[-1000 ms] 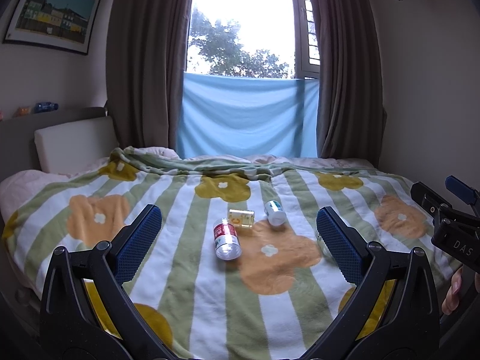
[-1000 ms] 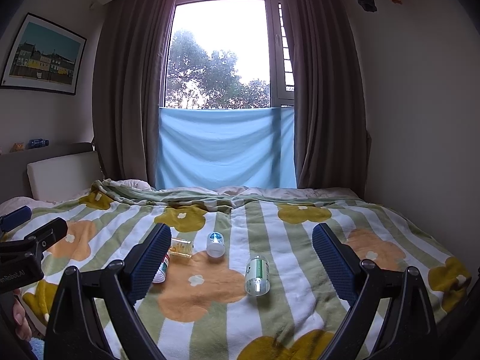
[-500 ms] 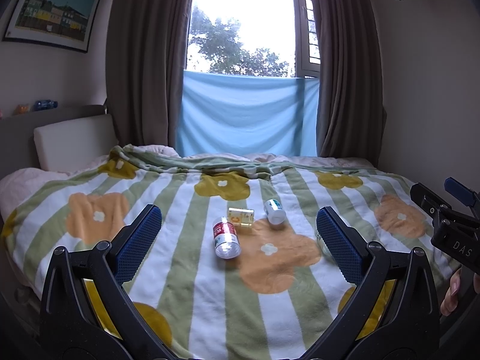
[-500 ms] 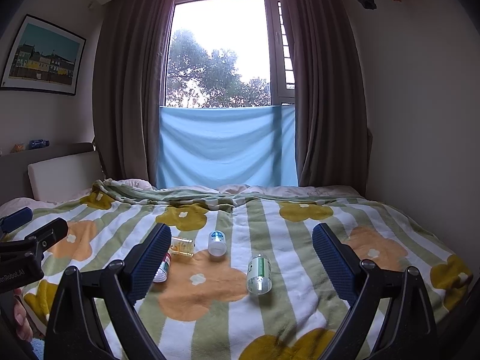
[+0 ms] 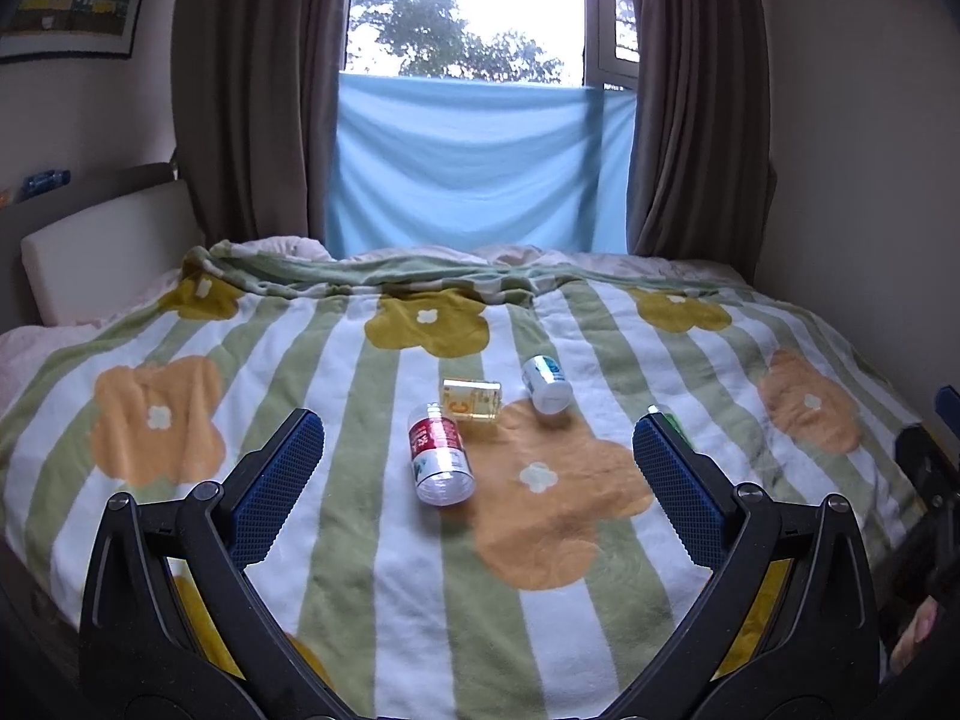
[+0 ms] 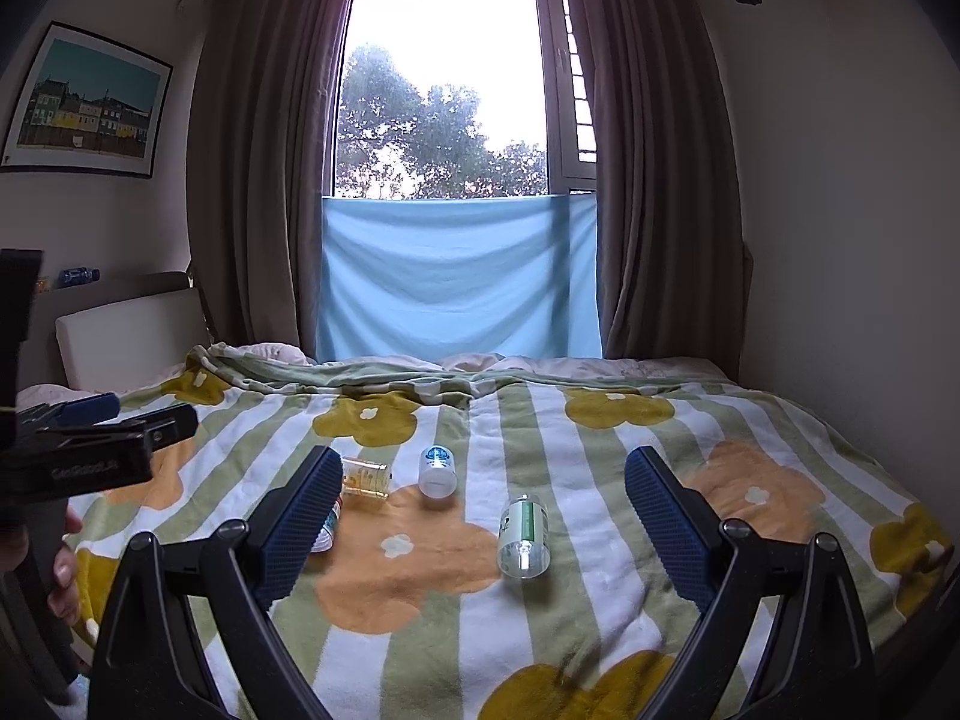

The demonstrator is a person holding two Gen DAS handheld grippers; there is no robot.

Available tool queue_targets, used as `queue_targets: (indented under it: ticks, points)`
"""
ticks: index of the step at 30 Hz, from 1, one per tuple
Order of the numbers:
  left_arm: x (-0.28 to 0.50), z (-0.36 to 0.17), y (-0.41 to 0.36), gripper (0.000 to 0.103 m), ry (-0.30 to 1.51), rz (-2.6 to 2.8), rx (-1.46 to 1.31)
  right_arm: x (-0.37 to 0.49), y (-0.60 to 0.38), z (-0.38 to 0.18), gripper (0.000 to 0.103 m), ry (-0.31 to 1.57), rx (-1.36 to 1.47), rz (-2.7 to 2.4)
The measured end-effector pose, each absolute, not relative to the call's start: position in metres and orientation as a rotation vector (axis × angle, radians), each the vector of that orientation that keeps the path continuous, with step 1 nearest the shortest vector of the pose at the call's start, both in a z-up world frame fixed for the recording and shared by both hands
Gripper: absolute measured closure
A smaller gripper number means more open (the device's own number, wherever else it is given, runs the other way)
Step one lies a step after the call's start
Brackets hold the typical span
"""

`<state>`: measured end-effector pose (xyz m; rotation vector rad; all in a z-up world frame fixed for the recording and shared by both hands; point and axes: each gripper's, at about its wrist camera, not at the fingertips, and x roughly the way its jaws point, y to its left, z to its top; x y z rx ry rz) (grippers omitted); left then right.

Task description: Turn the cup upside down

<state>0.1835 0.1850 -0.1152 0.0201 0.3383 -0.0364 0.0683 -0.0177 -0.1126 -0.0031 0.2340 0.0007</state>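
Several small clear cups lie on their sides on the striped flower blanket. In the left wrist view: a red-label cup (image 5: pixel 439 453), a yellow-label cup (image 5: pixel 471 399), a blue-label cup (image 5: pixel 545 384), and a green-label cup (image 5: pixel 671 423) mostly hidden behind my right finger. My left gripper (image 5: pixel 474 480) is open and empty, above the bed just short of the red-label cup. In the right wrist view: the green-label cup (image 6: pixel 524 536), blue-label cup (image 6: pixel 438 470), yellow-label cup (image 6: pixel 365 477), and red-label cup (image 6: pixel 327 531) half hidden. My right gripper (image 6: pixel 480 522) is open and empty, short of the green-label cup.
The bed (image 5: pixel 300 360) fills the room up to the window with a blue cloth (image 5: pixel 474 168) and brown curtains. A headboard cushion (image 5: pixel 102 258) is at the left, a wall at the right. The left gripper's body (image 6: pixel 78 456) shows at the right view's left edge.
Both grippers have moved forward and a little lower toward the cups. The cups have not moved. Both grippers stay open.
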Motion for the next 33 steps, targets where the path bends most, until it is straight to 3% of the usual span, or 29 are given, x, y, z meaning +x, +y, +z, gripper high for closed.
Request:
queue_targets:
  ticks: [10,21,24,29,33]
  points:
    - [0.39,-0.176,0.201,0.0,0.715,-0.021,0.053,0.108,-0.016,-0.14,0.009,0.31,-0.004,0.042]
    - [0.496,-0.269,0.223,0.001,1.002,-0.004,-0.018,0.185,-0.004,-0.208,0.009,0.51,-0.016,0.089]
    - [0.509,-0.282,0.224,0.007,1.047,-0.006,-0.033,0.197,0.0,-0.224,0.009,0.563,-0.026,0.1]
    - [0.518,-0.299,0.22,0.034,1.12,-0.015,-0.038,0.208,0.002,-0.239,0.009,0.615,-0.027,0.116]
    - [0.517,-0.304,0.222,0.037,1.138,-0.021,-0.045,0.213,0.002,-0.243,0.009,0.627,-0.019,0.126]
